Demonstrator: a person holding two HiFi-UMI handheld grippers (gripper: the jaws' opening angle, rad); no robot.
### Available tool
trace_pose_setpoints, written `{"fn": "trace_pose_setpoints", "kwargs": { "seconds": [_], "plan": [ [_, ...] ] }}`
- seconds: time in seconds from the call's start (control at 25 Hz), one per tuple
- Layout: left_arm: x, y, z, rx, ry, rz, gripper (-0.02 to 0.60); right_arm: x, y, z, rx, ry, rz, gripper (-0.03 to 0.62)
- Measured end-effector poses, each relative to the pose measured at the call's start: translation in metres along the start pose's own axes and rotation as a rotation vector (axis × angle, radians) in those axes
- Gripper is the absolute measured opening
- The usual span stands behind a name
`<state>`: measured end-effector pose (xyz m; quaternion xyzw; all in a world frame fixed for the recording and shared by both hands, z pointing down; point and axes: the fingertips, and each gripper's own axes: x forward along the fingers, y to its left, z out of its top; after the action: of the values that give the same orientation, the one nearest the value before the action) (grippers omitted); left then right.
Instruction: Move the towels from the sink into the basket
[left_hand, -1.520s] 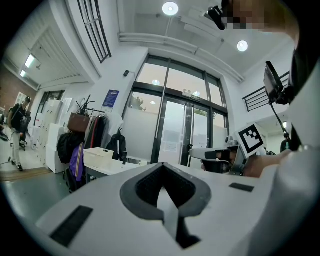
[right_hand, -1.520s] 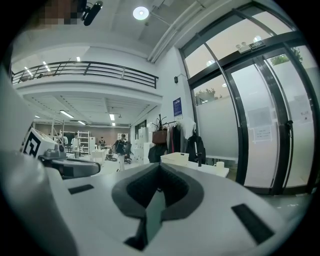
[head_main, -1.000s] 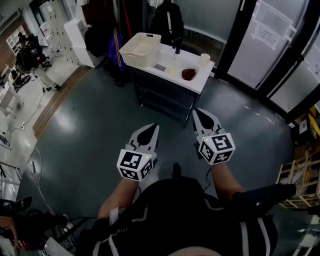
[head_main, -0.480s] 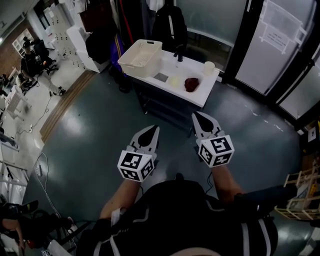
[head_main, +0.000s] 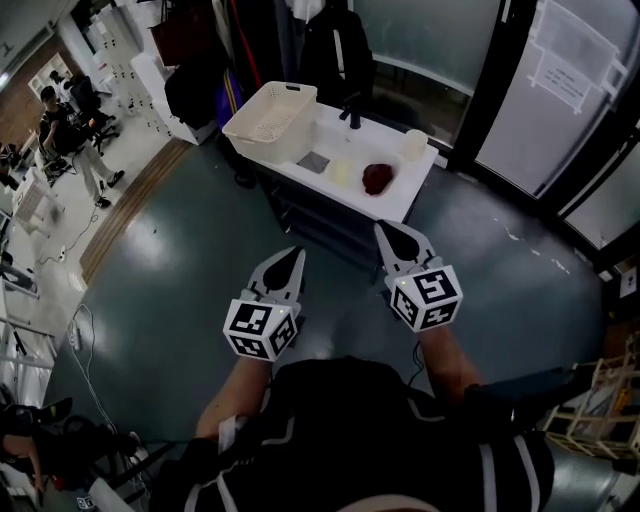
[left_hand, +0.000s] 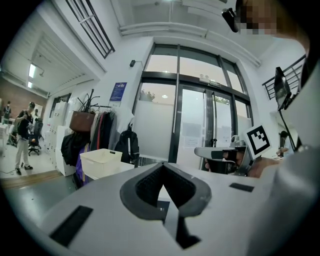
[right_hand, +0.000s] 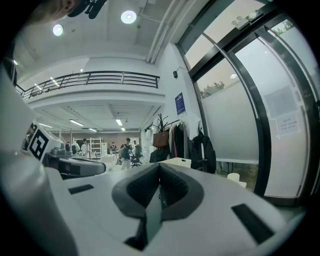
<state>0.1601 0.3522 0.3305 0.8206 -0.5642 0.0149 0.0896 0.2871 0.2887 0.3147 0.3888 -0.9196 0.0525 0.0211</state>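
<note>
Both grippers were closed, with nothing between the jaws. The basket (head_main: 270, 115) stood well ahead of the left gripper (head_main: 292, 258), and the red towel (head_main: 377, 178) well ahead of the right gripper (head_main: 388, 232).

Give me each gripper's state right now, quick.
Left gripper: closed, holding nothing.
Right gripper: closed, holding nothing.

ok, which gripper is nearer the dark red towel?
Right. Right gripper is directly below the dark red towel in the head view; left gripper is lower and off to its left.
</note>
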Motion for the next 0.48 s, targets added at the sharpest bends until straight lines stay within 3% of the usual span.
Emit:
{"fn": "trace_pose_setpoints", "kwargs": {
  "seconds": [0.36,0.48],
  "plan": [
    [0.032,0.016,-0.008,-0.025,0.031,0.001,0.002,0.029,-0.012,-0.010,0.027,0.029,0.045,0.003],
    [0.044,0.028,-0.010,-0.030,0.042,-0.017,0.002,0.043,-0.018,-0.012,0.020,0.036,0.024,0.003]
  ]
}}
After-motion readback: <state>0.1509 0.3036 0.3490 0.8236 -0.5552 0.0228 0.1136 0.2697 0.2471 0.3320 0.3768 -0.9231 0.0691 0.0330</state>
